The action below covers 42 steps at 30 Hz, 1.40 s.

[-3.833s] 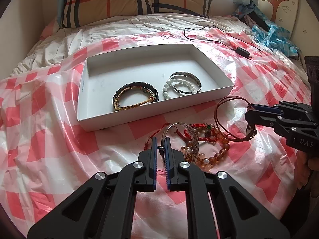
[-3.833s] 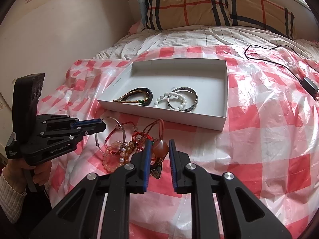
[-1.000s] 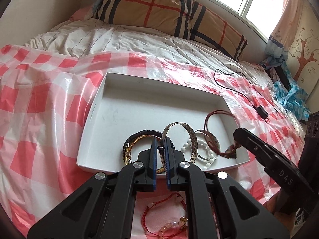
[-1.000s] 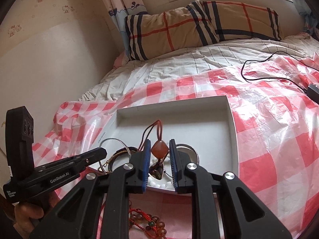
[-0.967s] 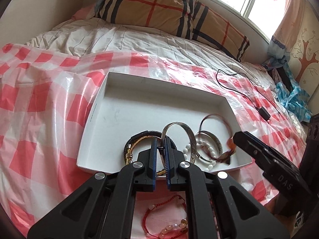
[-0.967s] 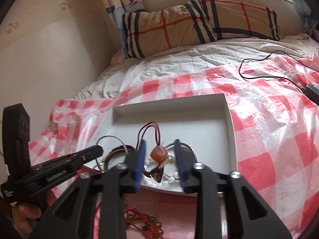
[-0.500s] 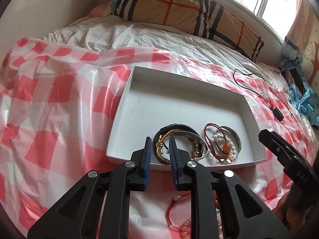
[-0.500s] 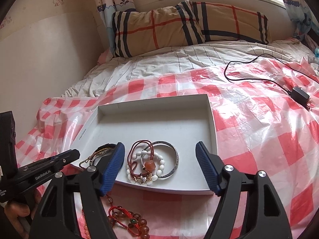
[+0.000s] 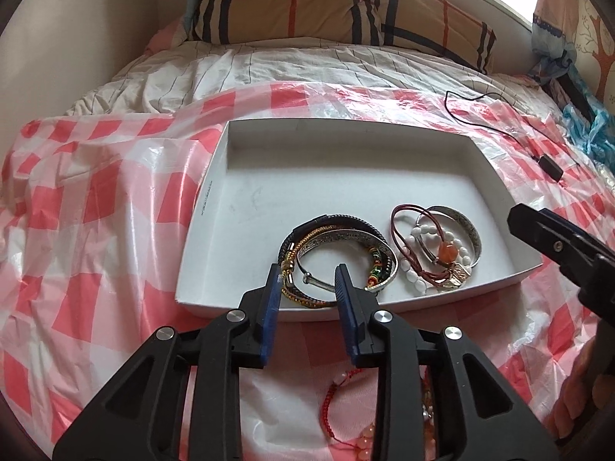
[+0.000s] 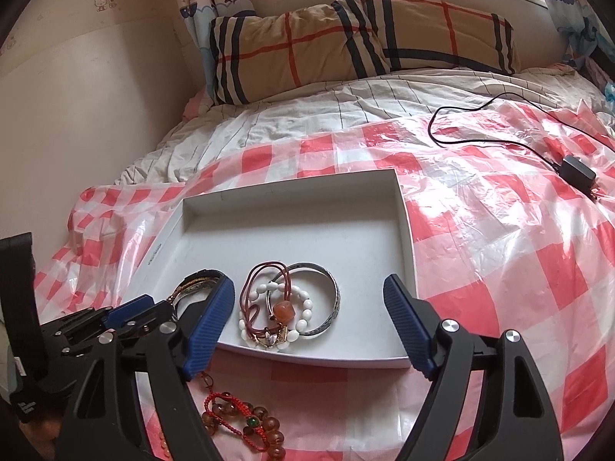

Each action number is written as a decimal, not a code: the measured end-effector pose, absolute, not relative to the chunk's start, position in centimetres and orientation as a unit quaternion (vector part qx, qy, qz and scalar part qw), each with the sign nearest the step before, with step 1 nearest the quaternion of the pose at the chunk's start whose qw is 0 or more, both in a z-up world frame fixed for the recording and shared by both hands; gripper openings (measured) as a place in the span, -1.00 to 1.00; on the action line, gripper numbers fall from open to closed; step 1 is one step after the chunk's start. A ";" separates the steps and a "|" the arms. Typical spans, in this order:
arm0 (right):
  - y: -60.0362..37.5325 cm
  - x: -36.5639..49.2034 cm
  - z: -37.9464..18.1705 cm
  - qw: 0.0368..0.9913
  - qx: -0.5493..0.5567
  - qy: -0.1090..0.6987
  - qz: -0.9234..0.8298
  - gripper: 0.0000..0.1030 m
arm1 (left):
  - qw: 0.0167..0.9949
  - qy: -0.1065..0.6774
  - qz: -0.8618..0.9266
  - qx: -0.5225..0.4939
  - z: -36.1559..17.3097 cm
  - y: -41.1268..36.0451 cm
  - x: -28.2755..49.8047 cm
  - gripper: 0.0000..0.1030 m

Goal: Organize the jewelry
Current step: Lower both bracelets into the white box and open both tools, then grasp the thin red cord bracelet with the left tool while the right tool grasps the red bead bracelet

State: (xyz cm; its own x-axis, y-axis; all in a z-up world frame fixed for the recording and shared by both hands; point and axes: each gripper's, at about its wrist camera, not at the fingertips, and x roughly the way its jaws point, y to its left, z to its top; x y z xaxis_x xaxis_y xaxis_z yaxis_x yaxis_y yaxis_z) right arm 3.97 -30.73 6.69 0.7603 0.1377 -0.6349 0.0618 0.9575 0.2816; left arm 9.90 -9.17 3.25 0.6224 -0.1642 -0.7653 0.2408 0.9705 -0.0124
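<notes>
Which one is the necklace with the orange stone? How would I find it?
Look in the white box on the red-checked sheet. Two heaps lie near its front wall; take the right one. The brown cord necklace loops over white beads and a silver bangle, and only it carries a chunky orange stone.

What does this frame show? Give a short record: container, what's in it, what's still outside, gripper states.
container: white tray on checked sheet
in tray, left pile: dark cord bracelet, silver bangle
in tray, right pile: white bead bracelet, red cord with orange bead, engraved bangle
outside: red-and-brown bead bracelets near the front of the tray
left gripper: open, holding nothing
right gripper: wide open, holding nothing
</notes>
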 end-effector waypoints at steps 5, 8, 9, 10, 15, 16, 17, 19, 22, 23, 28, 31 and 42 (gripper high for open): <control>-31.1 3.9 6.8 0.926 0.151 0.346 0.022 0.52 | 0.900 0.419 -0.106 0.051 3.0 -9.5 10.2 -0.46; -31.2 3.7 7.0 0.926 0.153 0.344 0.023 0.55 | 0.905 0.412 -0.097 0.049 3.5 -8.5 9.8 -0.45; -31.1 3.7 7.1 0.926 0.151 0.345 0.023 0.56 | 0.906 0.410 -0.096 0.043 3.8 -7.8 9.6 -0.45; -31.1 3.7 7.1 0.926 0.148 0.346 0.023 0.56 | 0.908 0.407 -0.095 0.039 4.1 -7.3 9.5 -0.45; -31.1 3.4 6.7 0.913 0.128 0.385 0.040 0.56 | 0.914 0.393 -0.091 0.038 5.4 -4.5 8.1 -0.43; -31.0 3.1 6.6 0.911 0.125 0.391 0.047 0.56 | 0.913 0.395 -0.094 0.037 5.4 -4.1 7.9 -0.43; -30.9 2.6 6.6 0.908 0.121 0.397 0.058 0.56 | 0.912 0.397 -0.098 0.038 5.4 -3.8 7.6 -0.43; -30.3 1.9 6.7 0.906 0.103 0.402 0.087 0.51 | 0.906 0.406 -0.113 0.040 5.3 -3.6 7.1 -0.43; -28.9 1.6 6.2 0.898 0.079 0.417 0.117 0.27 | 0.893 0.423 -0.145 0.051 4.8 -4.2 6.3 -0.43; -28.3 1.6 5.7 0.893 0.072 0.427 0.126 0.15 | 0.889 0.426 -0.154 0.062 4.6 -4.6 6.0 -0.43; -25.3 1.5 3.6 0.877 0.006 0.459 0.144 0.00 | 0.874 0.437 -0.187 0.098 3.9 -6.2 4.9 -0.43; -24.5 1.5 3.2 0.877 -0.007 0.459 0.146 -0.10 | 0.866 0.440 -0.208 0.115 3.7 -6.9 4.3 -0.43; -22.7 1.5 2.8 0.874 -0.048 0.454 0.167 -0.68 | 0.832 0.438 -0.289 0.180 2.8 -10.3 1.5 -0.34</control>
